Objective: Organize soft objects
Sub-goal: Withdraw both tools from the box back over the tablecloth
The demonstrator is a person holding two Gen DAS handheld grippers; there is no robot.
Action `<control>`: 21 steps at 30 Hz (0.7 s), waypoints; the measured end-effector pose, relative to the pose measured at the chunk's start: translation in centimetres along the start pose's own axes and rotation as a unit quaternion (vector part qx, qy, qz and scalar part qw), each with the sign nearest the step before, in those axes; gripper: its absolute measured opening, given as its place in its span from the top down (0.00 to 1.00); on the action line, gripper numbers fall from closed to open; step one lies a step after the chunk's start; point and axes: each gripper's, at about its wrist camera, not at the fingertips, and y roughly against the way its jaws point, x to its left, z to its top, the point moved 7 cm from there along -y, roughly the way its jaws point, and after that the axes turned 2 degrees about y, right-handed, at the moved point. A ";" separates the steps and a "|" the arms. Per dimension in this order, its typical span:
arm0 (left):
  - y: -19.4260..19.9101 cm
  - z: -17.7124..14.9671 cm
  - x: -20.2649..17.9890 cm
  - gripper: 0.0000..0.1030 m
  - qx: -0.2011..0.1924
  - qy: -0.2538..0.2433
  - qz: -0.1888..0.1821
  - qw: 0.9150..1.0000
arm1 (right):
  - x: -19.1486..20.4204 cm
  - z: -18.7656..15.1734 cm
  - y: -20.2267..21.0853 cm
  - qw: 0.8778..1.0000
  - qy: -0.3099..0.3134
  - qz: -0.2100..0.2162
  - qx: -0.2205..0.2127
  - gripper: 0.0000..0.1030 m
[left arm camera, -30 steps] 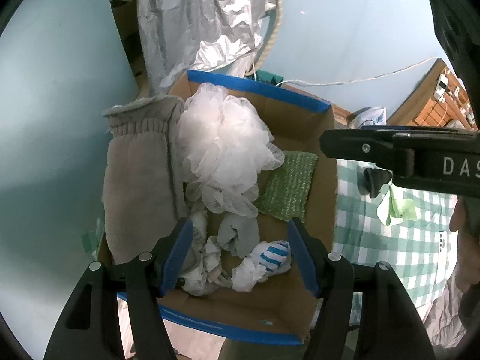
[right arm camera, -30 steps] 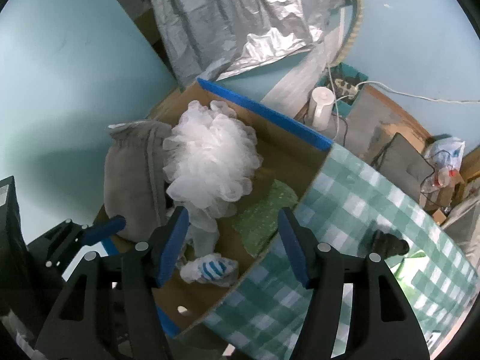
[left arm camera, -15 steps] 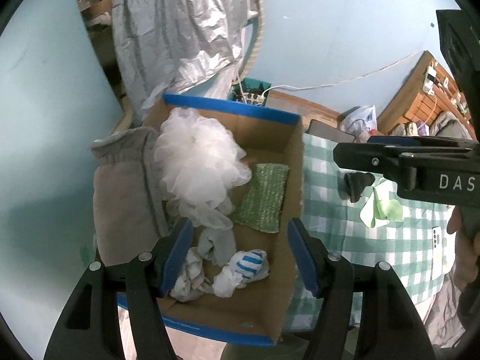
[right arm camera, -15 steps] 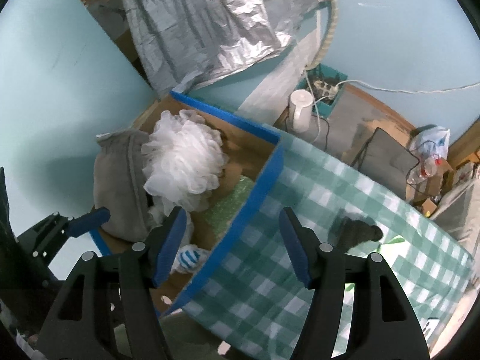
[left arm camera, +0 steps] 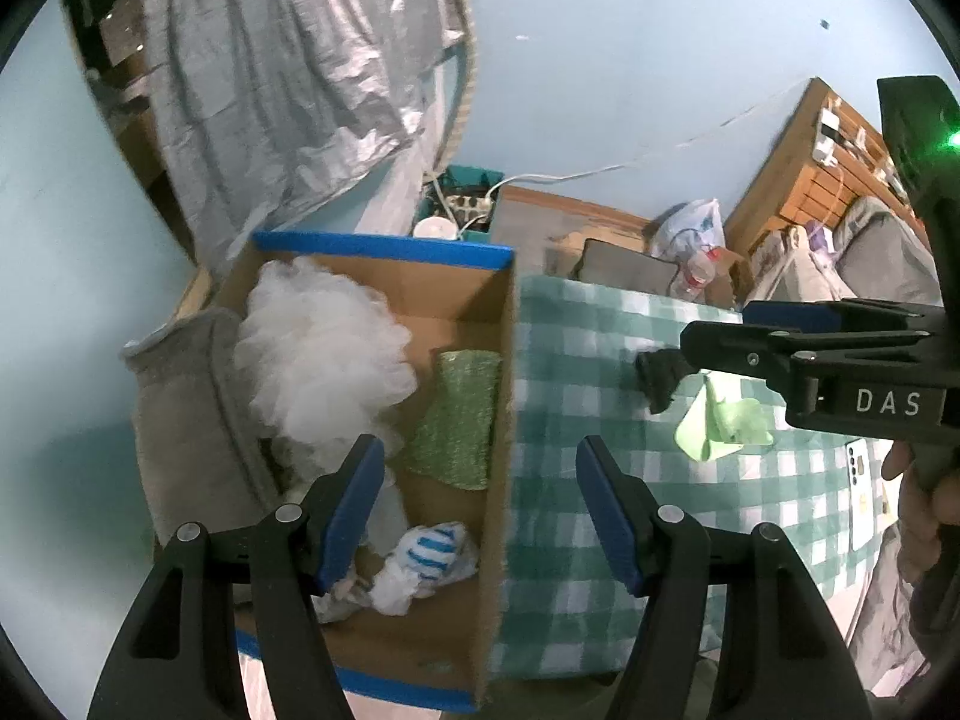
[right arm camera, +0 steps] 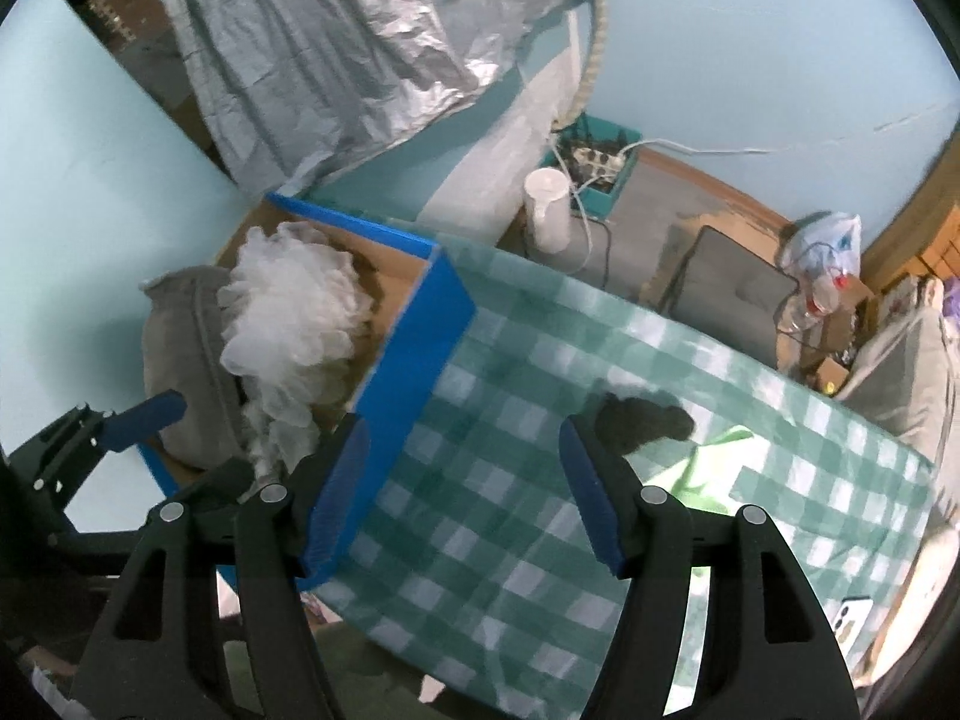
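A cardboard box (left arm camera: 505, 360) with blue tape edges (right arm camera: 420, 324) holds a white mesh loofah (left arm camera: 318, 354), a grey fabric item (left arm camera: 180, 414), a green scrubbing pad (left arm camera: 462, 420), and a blue-striped white sock (left arm camera: 432, 552). On the green checked tablecloth (left arm camera: 588, 420) lie a black soft item (right arm camera: 642, 420) and a light green cloth (left arm camera: 720, 426). My left gripper (left arm camera: 480, 504) is open and empty above the box's right wall. My right gripper (right arm camera: 462, 492) is open and empty over the tablecloth beside the box.
A silver foil sheet (left arm camera: 288, 72) hangs behind the box against the blue wall. A white phone (left arm camera: 858, 492) lies at the table's right. Beyond the table are a power strip (right arm camera: 594, 156), a white cylinder (right arm camera: 549, 204) and a plastic bag (right arm camera: 822, 252).
Both grippers have moved right and back from over the box, toward the tablecloth. The box contents have not moved.
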 end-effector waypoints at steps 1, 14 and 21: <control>0.0 0.1 -0.5 0.34 -0.001 -0.005 -0.001 1.000 | 0.0 0.0 0.0 1.000 0.000 0.000 0.000 0.37; -0.9 1.3 -5.3 0.31 0.001 -0.058 -0.018 0.998 | -5.2 -1.7 1.5 0.999 -0.042 -0.018 -0.006 0.37; -1.5 1.8 -7.5 0.30 0.002 -0.090 -0.027 0.996 | -7.6 -2.7 1.9 0.997 -0.066 -0.026 -0.006 0.37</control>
